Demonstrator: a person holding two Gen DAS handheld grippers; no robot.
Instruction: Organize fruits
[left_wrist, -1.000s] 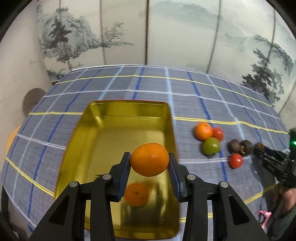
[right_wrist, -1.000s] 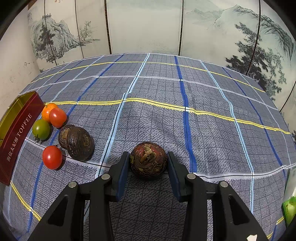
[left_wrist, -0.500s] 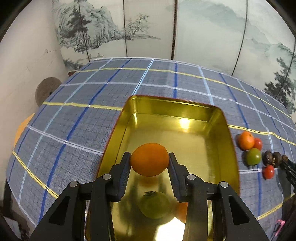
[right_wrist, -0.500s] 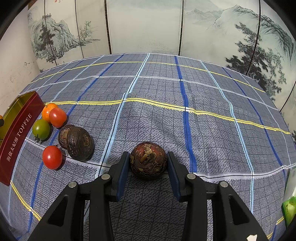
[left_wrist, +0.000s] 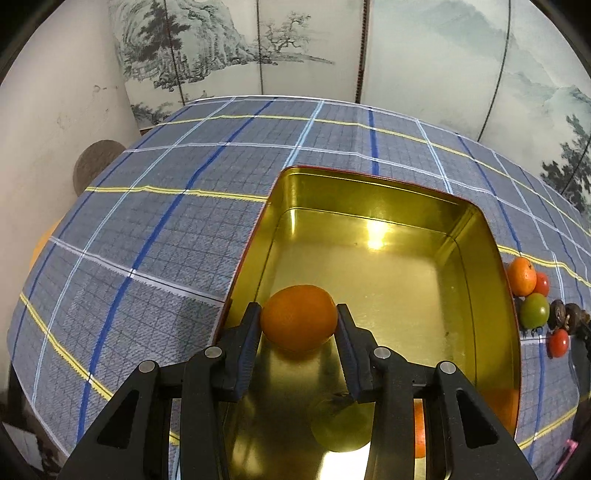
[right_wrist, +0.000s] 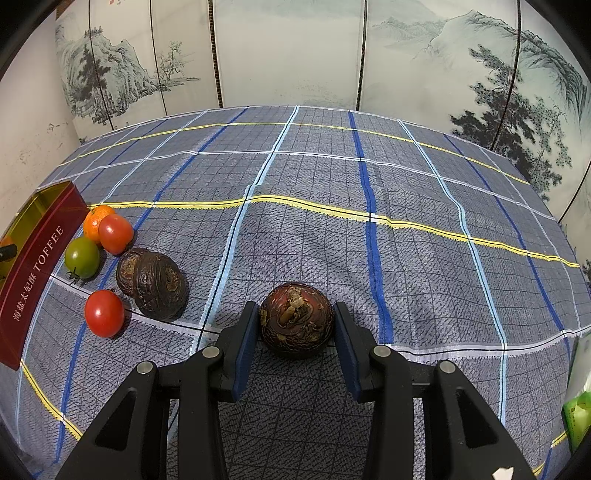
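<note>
While the left gripper (left_wrist: 299, 332) hangs over the near-left part of the gold tin (left_wrist: 369, 192), its pads are pressed against both sides of an orange (left_wrist: 299, 316), which is carried clear above the tin floor. The fruit sits between the fingertips, not deep in the jaws. Below it, the polished floor shows a greenish round shape and a sliver of orange; whether these are fruit already in the tin or reflections cannot be settled from this view.

The right gripper (right_wrist: 297, 326) has its jaws narrowed around a dark, mottled round fruit (right_wrist: 296, 320), both pads against its flanks. Whether that fruit rests on the checked cloth (right_wrist: 406, 258) or is lifted just off it cannot be told.

Outside the tin, beside its red wall, lie a small orange (right_wrist: 93, 218), two red tomatoes (right_wrist: 115, 233) (right_wrist: 104, 313), a green tomato (right_wrist: 82, 257) and two dark fruits (right_wrist: 159, 290) touching one another.

Assessment of the step in hand: placing the orange in the tin. It would be done well by lowering the fruit until it is close to the floor before the jaws part, since a round fruit released from height on smooth metal is likely to roll or bounce. A spot away from whatever occupies the near end is advisable. The jaws should open evenly, then withdraw upward so neither finger nudges the fruit or the tin wall.
</note>
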